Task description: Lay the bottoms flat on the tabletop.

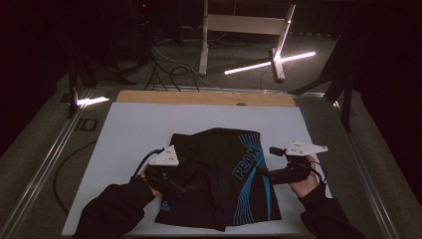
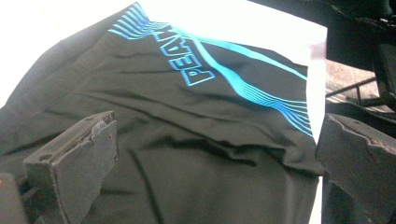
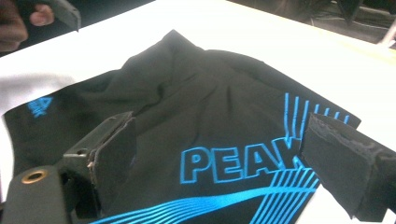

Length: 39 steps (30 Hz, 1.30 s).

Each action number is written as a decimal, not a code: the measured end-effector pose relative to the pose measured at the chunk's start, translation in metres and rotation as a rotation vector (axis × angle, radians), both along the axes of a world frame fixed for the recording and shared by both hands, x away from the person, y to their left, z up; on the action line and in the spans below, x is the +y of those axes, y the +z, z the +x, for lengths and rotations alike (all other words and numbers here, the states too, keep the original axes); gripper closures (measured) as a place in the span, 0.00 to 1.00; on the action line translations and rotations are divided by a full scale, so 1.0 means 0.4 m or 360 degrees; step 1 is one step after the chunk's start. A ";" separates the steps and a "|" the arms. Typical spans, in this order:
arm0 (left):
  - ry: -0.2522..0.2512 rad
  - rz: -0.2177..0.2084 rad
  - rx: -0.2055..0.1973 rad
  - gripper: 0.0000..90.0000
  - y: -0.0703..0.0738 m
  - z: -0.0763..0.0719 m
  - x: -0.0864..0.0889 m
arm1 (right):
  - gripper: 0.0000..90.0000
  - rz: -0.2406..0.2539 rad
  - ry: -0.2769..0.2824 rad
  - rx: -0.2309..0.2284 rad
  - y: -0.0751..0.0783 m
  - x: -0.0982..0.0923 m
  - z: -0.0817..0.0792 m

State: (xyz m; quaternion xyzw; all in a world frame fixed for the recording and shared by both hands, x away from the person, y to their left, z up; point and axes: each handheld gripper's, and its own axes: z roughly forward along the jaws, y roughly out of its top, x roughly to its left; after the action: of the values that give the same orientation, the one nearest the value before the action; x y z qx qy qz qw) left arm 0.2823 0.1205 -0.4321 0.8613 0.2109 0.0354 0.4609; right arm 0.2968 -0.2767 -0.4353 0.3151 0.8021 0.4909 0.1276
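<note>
One black garment [image 1: 219,177], lettering lengthwise.

Black shorts [image 2: 187,140] run past the left gripper view's bottom edge

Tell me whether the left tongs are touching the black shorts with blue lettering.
Cannot tell. In the left gripper view the open left tongs straddle the shorts, contact unclear.

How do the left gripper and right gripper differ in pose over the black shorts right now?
The left gripper sits over the black shorts with blue PEAK lettering, above their plain dark side; the right gripper sits at their right edge, by the lettering. The left gripper points right across the white table mat; the right gripper points left. Shared: both are open, jaws spread wide, nothing held, each in a dark-sleeved hand.
</note>
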 end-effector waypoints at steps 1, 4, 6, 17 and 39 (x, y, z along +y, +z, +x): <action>0.0028 0.0008 0.0000 0.00 -0.001 0.006 0.006 | 0.12 0.0001 -0.0011 0.0000 -0.001 0.000 0.009; 0.0074 0.0025 -0.0004 0.00 -0.003 0.018 0.017 | 0.12 0.0010 -0.0042 0.0001 -0.004 -0.002 0.033; 0.0138 0.0051 -0.0011 0.01 -0.003 0.039 0.034 | 0.12 0.0015 -0.0064 0.0007 -0.005 -0.002 0.050; 0.0313 0.0072 -0.0019 0.01 -0.007 0.122 0.087 | 0.15 0.0080 -0.0162 0.0026 -0.016 -0.026 0.123; 0.0639 0.0033 0.0160 0.10 -0.104 0.302 0.166 | 0.21 0.0010 -0.0365 0.0154 -0.105 -0.025 0.259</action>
State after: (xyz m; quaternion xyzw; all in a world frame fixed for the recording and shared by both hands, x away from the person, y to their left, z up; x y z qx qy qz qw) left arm 0.4030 0.1868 -0.4737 0.8073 0.4007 0.0857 0.4247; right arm 0.4005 -0.2869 -0.4772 0.4287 0.7645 0.4598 0.1430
